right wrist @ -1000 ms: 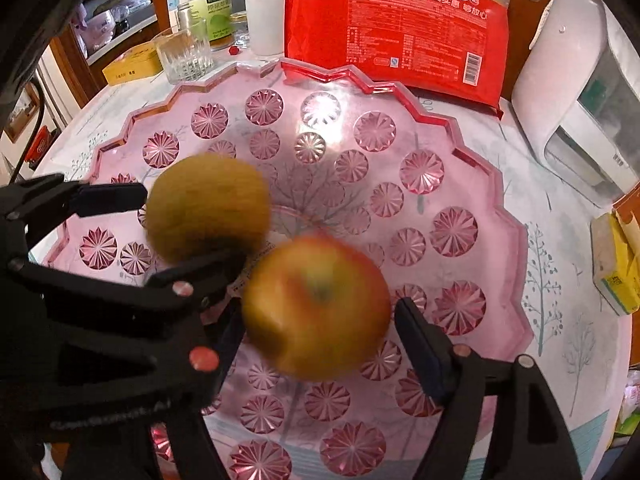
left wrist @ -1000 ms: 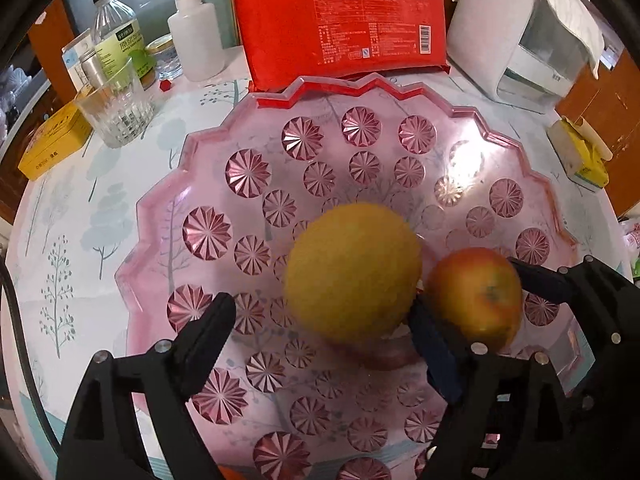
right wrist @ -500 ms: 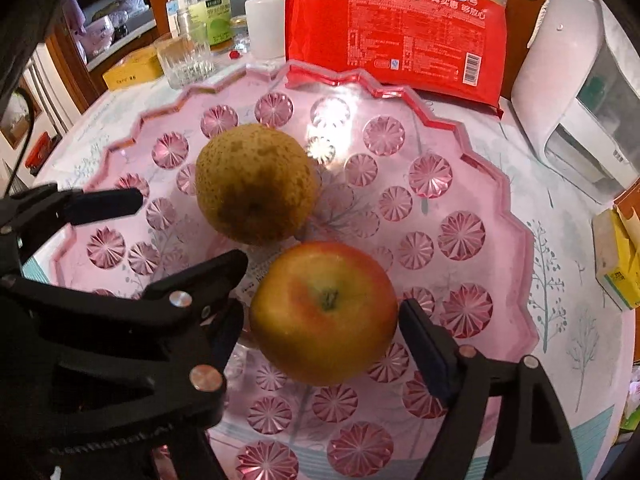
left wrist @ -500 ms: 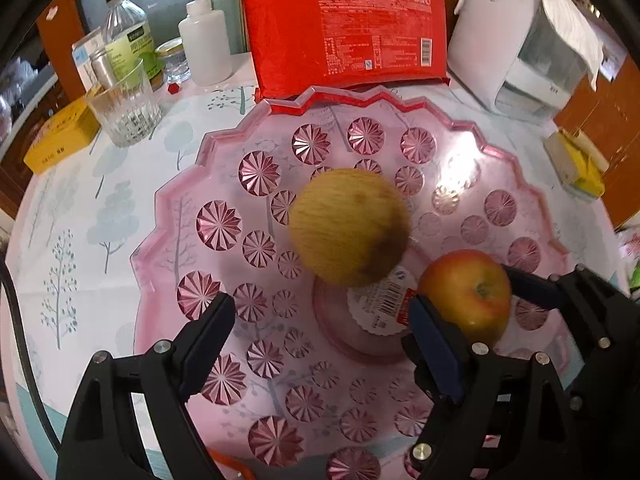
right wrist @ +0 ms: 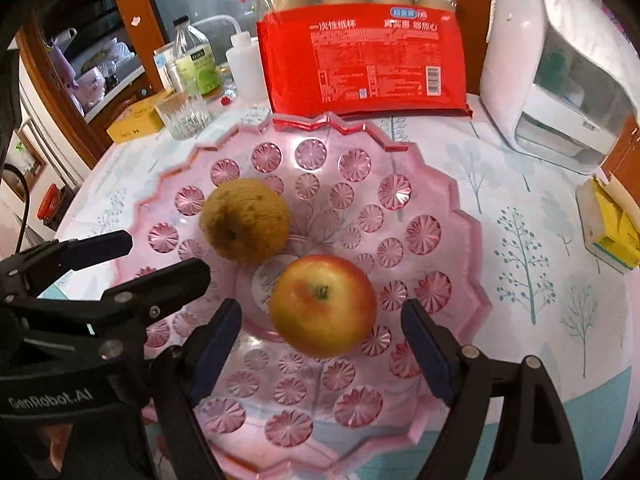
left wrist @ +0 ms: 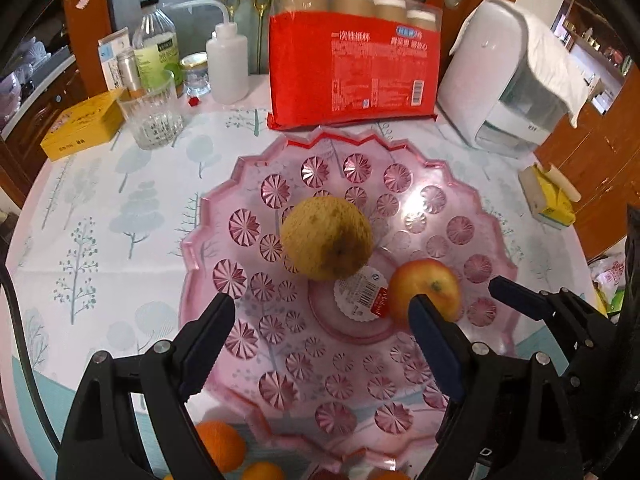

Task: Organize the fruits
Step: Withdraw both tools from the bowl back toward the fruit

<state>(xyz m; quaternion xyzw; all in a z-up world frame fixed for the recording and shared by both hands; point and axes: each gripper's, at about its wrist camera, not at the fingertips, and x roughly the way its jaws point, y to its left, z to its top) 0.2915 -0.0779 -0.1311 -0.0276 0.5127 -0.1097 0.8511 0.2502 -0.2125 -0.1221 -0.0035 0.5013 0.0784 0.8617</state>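
A brownish-yellow pear (left wrist: 326, 236) and a red-yellow apple (left wrist: 424, 290) lie side by side on the pink cut-glass plate (left wrist: 200, 216). My left gripper (left wrist: 320, 312) hangs open above the plate's near half, with nothing between its fingers. In the right wrist view the apple (right wrist: 322, 306) rests on the plate (right wrist: 468, 240) between the fingers of my right gripper (right wrist: 322, 314). Its jaws are opening and the pads stand clear of the apple. The pear (right wrist: 244, 220) sits behind, and the left gripper (right wrist: 166, 254) is beside it on the left.
Behind the plate stand a red pack of paper cups (left wrist: 352, 68), a white appliance (left wrist: 508, 80), a glass (left wrist: 152, 116), bottles (left wrist: 226, 68) and a yellow box (left wrist: 84, 124). A yellow carton (left wrist: 548, 196) lies at the right. Oranges (left wrist: 220, 444) lie at the plate's near edge.
Both grippers have risen and drawn back from the plate. The pear has left the left fingers' span and lies farther off. The right fingers have spread away from the apple.
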